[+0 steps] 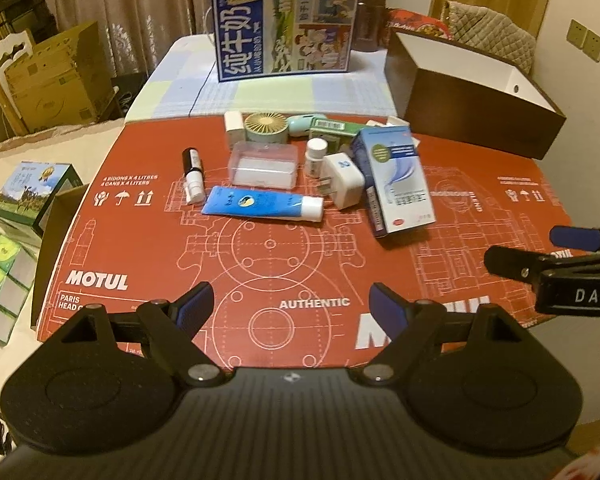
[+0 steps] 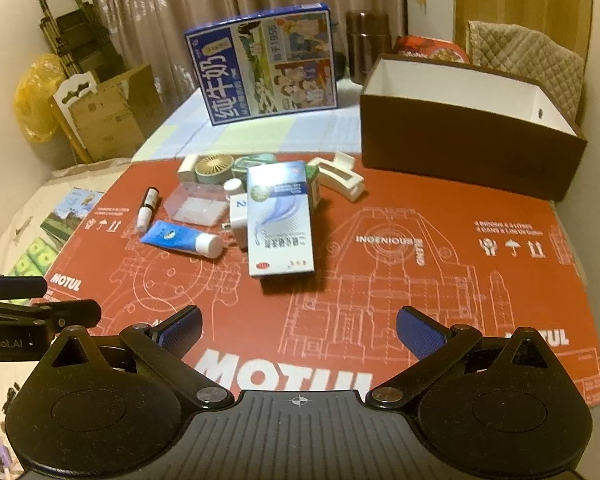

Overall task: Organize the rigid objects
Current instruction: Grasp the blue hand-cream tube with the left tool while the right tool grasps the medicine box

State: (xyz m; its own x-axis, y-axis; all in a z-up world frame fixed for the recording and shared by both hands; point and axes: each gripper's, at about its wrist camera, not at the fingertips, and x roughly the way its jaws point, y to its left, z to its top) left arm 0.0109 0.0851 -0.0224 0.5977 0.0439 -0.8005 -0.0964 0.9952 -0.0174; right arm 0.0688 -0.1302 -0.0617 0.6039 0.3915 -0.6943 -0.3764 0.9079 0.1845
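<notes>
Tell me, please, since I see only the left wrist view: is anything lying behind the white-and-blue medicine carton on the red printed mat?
Observer: Yes. A white plastic claw clip lies on the red printed mat just past the white-and-blue medicine carton, on the side toward the brown open-topped box.
Operator: Thank you. I see the right gripper only side-on; could you say whether it holds anything?
Observer: It holds nothing. The right gripper has its blue-padded fingers spread wide, with only bare mat between them.
</notes>
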